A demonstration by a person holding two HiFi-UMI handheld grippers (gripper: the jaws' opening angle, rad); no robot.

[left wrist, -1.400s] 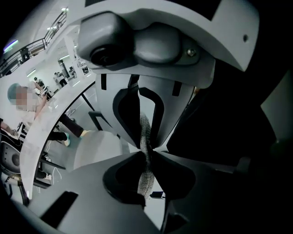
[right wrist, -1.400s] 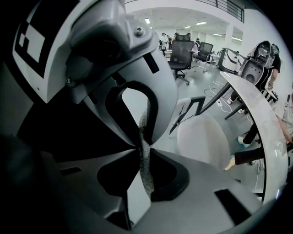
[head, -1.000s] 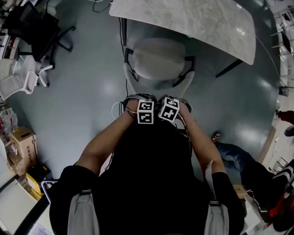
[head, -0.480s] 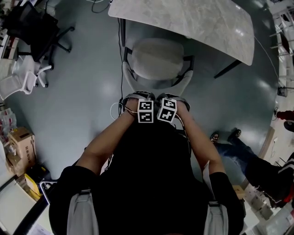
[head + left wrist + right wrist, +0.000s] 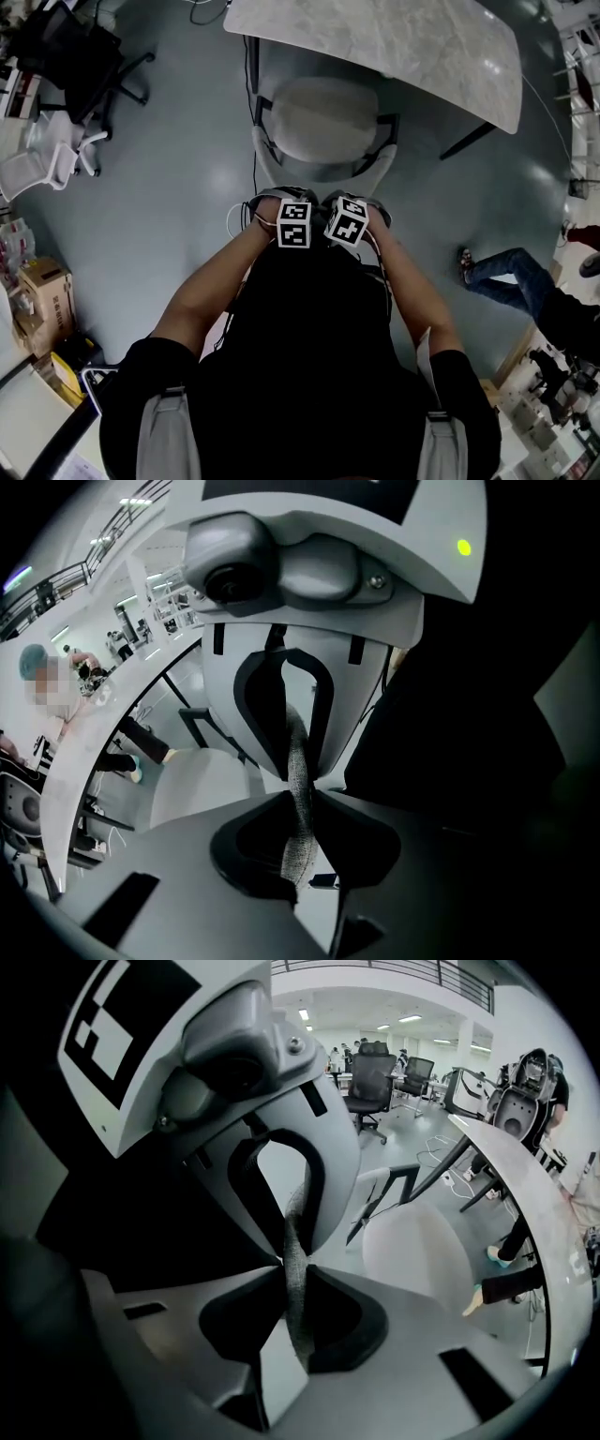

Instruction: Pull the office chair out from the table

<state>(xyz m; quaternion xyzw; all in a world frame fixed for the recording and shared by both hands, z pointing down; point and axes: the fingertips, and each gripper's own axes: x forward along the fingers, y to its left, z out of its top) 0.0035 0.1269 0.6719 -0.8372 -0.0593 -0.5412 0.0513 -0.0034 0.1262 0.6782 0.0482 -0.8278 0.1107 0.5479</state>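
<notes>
chair: pale grey padded office chair (image 5: 323, 120) with black arm frames, at 12 o'clock from my hands. its seat's far side sits at the edge of the white marbled table (image 5: 422, 47), the rest clear of it over smooth grey floor.

tongs: the left gripper (image 5: 300, 782) pinches the grey woven backrest edge (image 5: 298, 846). its jaws have just been closing a little, the fabric between them. the right gripper (image 5: 292, 1265) pinches the same edge, pads pressed on the strip. the two grips sit side by side near the middle of the back.

handling (my judgement): the chair should roll lightly on this floor, and it may swivel since both holds are close together. the woven edge looks soft and will give before the frame follows, so a slow, even pull toward 6 o'clock suits it. a hold on the stiffer rim would be surer.

hard to see: base and wheels are hidden under the seat. in the head view the marker cubes and my arms cover the backrest. a person's legs (image 5: 506, 272) are at 4 o'clock.
</notes>
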